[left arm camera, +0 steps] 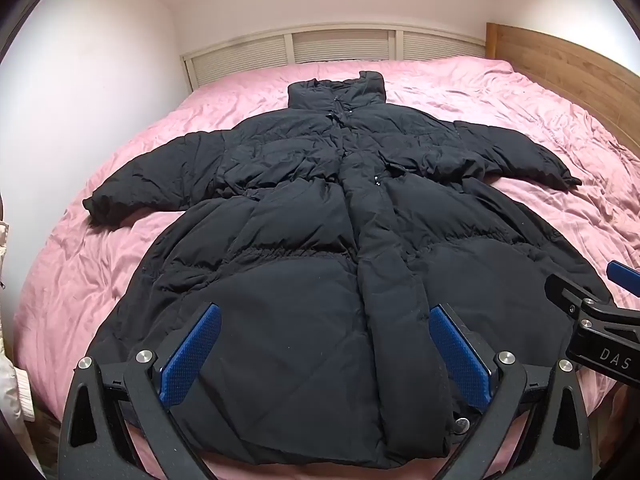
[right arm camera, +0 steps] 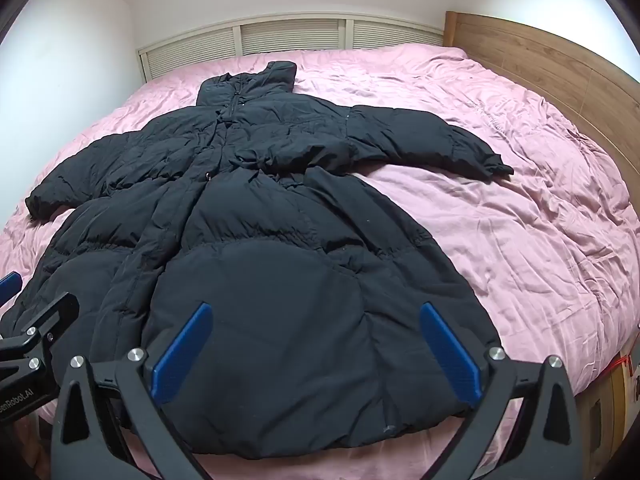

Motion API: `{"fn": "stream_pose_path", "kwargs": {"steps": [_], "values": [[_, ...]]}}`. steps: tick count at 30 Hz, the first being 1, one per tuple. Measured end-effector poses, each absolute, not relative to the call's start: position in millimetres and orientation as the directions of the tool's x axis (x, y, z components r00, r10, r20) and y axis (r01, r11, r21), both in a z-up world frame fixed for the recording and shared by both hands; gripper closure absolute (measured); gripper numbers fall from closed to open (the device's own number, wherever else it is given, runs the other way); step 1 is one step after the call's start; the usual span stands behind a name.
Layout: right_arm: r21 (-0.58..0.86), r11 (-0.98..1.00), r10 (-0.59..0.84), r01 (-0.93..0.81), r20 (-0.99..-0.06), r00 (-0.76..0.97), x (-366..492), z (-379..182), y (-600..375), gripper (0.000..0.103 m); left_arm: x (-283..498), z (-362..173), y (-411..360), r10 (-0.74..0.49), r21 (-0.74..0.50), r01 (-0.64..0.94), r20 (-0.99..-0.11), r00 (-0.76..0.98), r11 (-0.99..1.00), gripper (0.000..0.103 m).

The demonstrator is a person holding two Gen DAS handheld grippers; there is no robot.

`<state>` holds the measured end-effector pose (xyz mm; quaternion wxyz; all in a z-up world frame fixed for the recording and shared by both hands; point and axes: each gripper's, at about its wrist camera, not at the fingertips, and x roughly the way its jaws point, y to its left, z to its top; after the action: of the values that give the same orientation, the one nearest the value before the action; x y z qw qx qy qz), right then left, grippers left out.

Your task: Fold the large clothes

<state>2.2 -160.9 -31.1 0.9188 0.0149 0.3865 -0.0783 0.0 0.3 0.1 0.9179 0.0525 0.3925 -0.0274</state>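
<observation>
A black puffer coat (left arm camera: 320, 240) lies flat on the pink bed (left arm camera: 520, 100); the left gripper (left arm camera: 326, 316) and right gripper (right arm camera: 316, 312) hover spread wide above its hem, holding nothing.

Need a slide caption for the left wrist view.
Open left tongs hover above the hem of a black puffer coat spread flat on a pink bed; open right tongs alongside.

Coat (left arm camera: 320, 240) flat on bed (left arm camera: 560, 208) — collar toward far panels (left arm camera: 340, 46), headboard (left arm camera: 568, 68) right.
</observation>
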Motion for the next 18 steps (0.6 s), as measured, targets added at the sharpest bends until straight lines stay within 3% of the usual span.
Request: {"fn": "stream_pose_path", "kwargs": {"steps": [18], "values": [[-0.029,0.987,-0.13,0.156,-0.713,0.689,0.4,-32.2,-156.1,0.0,-2.9,3.2,2.4,-0.035,0.037,0.085,-0.701,0.712,0.996,0.001]]}}
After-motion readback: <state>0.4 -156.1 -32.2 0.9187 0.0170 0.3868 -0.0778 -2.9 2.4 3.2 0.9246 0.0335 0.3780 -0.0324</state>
